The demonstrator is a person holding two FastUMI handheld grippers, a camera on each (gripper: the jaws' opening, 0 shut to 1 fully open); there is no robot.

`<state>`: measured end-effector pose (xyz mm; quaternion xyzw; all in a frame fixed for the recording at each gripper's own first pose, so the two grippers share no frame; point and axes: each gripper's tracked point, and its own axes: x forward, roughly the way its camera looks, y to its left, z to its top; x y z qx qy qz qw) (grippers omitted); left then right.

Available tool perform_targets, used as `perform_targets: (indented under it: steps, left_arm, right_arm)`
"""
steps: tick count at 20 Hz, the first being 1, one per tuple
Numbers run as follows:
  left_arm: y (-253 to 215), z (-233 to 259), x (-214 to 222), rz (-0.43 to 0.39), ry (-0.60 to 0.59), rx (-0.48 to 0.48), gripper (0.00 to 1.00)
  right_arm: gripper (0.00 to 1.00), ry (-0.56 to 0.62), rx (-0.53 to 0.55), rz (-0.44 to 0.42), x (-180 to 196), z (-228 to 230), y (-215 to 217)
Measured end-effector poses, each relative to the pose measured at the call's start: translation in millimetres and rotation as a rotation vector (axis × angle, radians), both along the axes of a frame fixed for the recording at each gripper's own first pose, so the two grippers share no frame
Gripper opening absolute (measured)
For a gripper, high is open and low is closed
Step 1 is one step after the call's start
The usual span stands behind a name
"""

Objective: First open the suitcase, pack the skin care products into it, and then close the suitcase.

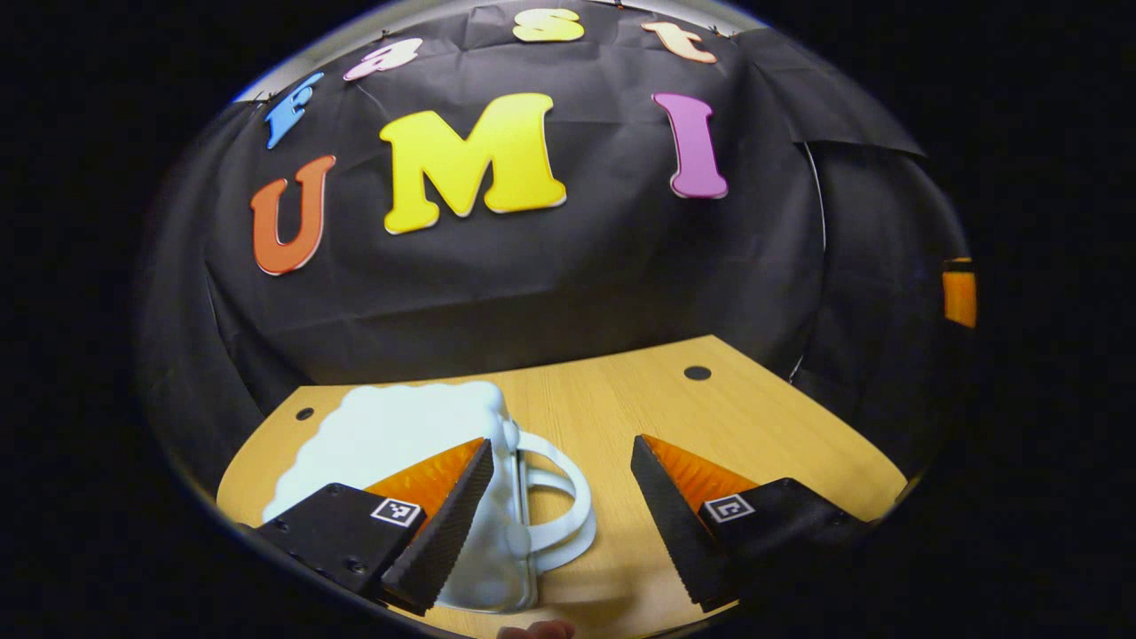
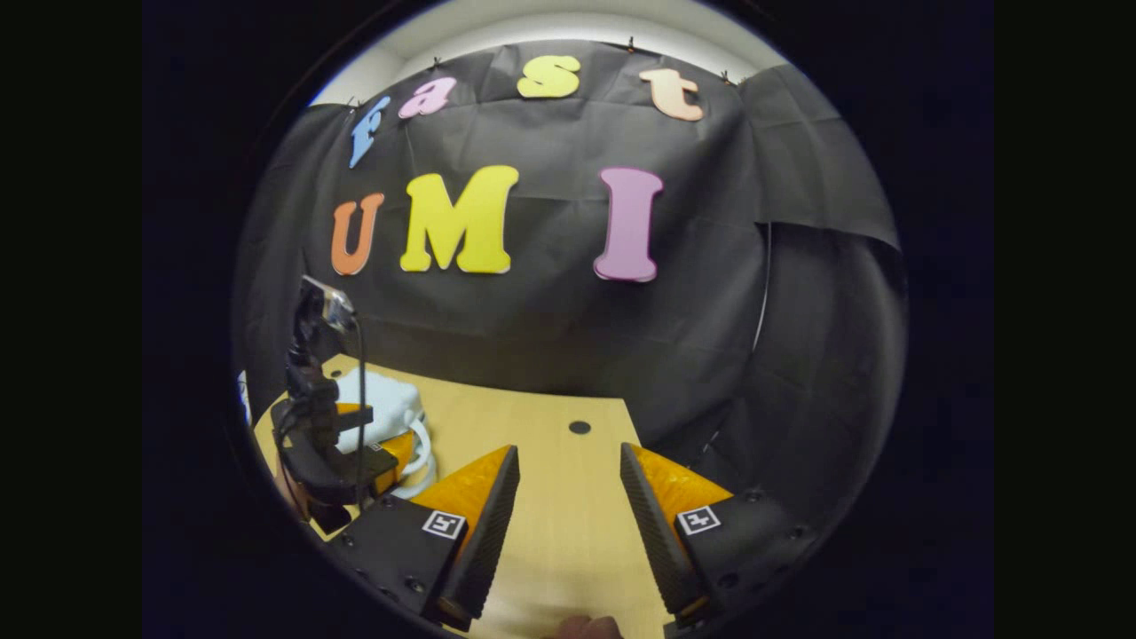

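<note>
In the left gripper view, the left gripper (image 1: 562,484) has its fingers spread wide, holding nothing, over the wooden surface (image 1: 710,417). The white suitcase (image 1: 399,435) lies closed at near left, its handle (image 1: 559,497) between the fingers.

In the right gripper view, the right gripper (image 2: 568,493) is wide open and empty; the suitcase (image 2: 382,404) sits far left behind the left gripper (image 2: 355,461).

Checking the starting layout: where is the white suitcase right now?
In the left gripper view, the white suitcase lies closed on the wooden table, near its left edge.
</note>
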<state>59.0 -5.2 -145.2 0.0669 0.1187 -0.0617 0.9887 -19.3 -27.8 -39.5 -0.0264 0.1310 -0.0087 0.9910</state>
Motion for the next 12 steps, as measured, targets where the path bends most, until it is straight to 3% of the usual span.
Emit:
perform_targets:
  steps: [6,12]
  left_arm:
    - [23.8,113.2,-28.9,0.085,-0.2,-0.047,0.99]
    - [36.9,122.7,-47.9,0.127,-0.201,-0.103,0.99]
  right_arm:
    - [0.69,-0.15,0.035,0.035,21.5,42.6,29.7]
    - [0.66,-0.202,0.031,0.055,15.7,54.6,46.3]
